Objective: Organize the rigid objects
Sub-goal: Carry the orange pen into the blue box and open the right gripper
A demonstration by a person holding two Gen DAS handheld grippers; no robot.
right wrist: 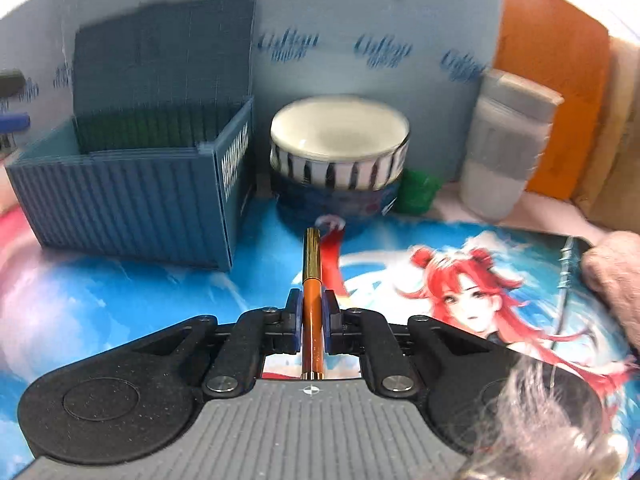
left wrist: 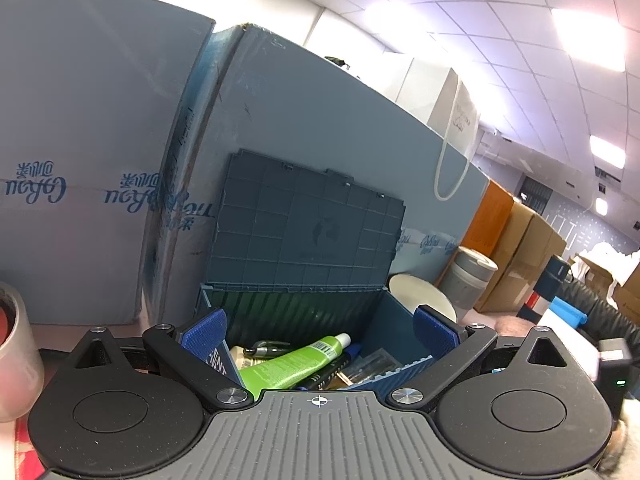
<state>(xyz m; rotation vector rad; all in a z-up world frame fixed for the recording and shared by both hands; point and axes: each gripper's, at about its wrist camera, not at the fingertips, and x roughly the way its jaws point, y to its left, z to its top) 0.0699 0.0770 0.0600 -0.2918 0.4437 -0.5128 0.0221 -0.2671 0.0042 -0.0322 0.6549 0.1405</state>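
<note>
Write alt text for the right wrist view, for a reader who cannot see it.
The right tool grips an orange-and-gold pen pointing forward over an illustrated mat. Ahead stand an open blue box, a striped round tin and a grey jar.

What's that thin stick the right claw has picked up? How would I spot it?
Start at the blue container-shaped box, then drop to the colourful cartoon mat in front. Pinched in the right claw is an orange pen with a gold cap, the only slim orange thing among bulky tubs.
</note>
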